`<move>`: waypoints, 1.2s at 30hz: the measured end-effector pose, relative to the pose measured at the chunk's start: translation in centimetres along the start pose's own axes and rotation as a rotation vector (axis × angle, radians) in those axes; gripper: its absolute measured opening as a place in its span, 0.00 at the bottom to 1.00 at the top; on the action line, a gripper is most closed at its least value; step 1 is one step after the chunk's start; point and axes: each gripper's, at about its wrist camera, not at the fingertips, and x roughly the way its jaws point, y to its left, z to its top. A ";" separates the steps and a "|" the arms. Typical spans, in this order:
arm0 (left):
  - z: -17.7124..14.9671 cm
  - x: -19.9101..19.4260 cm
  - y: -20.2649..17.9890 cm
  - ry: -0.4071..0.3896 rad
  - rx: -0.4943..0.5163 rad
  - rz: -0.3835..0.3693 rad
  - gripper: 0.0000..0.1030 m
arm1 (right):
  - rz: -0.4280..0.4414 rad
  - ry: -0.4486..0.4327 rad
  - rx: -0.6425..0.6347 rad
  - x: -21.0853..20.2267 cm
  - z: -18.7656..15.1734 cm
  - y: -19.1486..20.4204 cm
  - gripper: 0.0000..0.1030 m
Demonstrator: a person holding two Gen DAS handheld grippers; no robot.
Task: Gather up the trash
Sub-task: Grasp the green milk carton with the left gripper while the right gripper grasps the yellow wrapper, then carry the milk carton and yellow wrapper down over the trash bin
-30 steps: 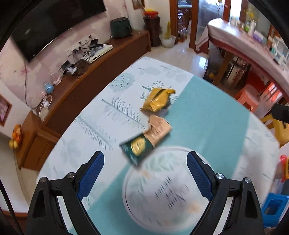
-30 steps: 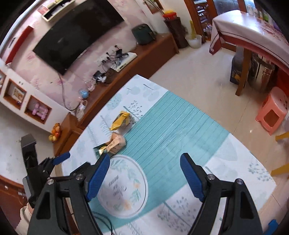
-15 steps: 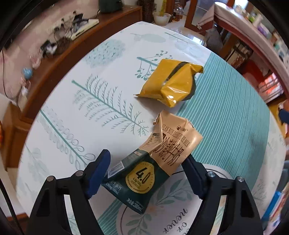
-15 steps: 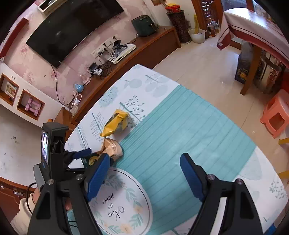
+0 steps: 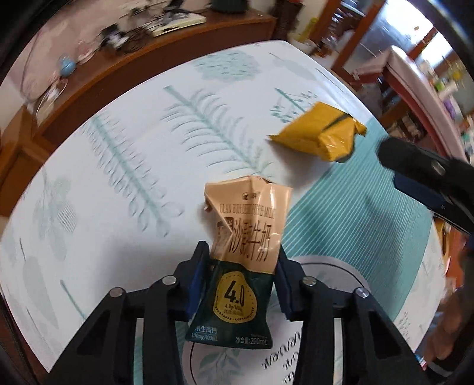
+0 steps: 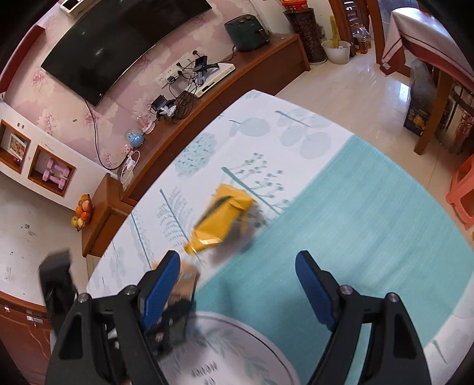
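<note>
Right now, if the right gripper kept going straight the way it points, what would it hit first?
Probably the yellow wrapper. It lies on the table ahead of the open right gripper, slightly left of center between the fingers. Depth is unclear, so it may touch the tabletop first.

Low brown wooden TV cabinet along pink floral wall; curved black television above. Dark green boxy appliance on cabinet top. Orange plastic stool at right.
</note>
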 end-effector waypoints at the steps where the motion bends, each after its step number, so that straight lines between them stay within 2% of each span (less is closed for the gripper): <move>1: -0.4 -0.2 0.6 -0.001 -0.026 -0.006 0.38 | -0.001 -0.003 0.000 0.4 0.3 0.3 0.78; 5: -2.0 -0.8 3.0 -0.001 -0.106 -0.015 0.38 | -0.030 -0.018 0.016 2.4 1.7 1.2 0.78; 10: -3.0 -1.4 4.6 -0.015 -0.157 -0.034 0.38 | -0.075 0.002 0.033 4.9 2.5 1.4 0.78; 12: -3.3 -1.6 4.8 -0.018 -0.168 -0.037 0.38 | -0.087 0.015 0.025 5.3 2.2 1.3 0.62; 13: -3.7 -1.8 4.6 -0.021 -0.170 -0.038 0.38 | -0.084 0.026 0.025 5.4 2.1 1.2 0.43; 14: -4.0 -2.1 4.6 -0.025 -0.171 -0.038 0.38 | -0.072 0.041 0.029 5.6 1.8 1.0 0.36; 19: -4.3 -3.0 4.1 -0.040 -0.169 -0.042 0.38 | -0.016 0.055 0.040 4.5 0.3 0.0 0.21; 26: -7.0 -6.9 1.8 -0.094 -0.160 -0.019 0.38 | 0.058 0.059 0.026 -0.5 -2.8 -1.8 0.16; 30: -9.5 -10.2 0.0 -0.130 -0.155 -0.008 0.38 | 0.100 0.061 0.006 -5.1 -5.2 -2.9 0.15; 36: -14.6 -16.6 -4.8 -0.219 -0.161 0.018 0.38 | 0.185 0.054 -0.099 -13.7 -9.4 -4.5 0.15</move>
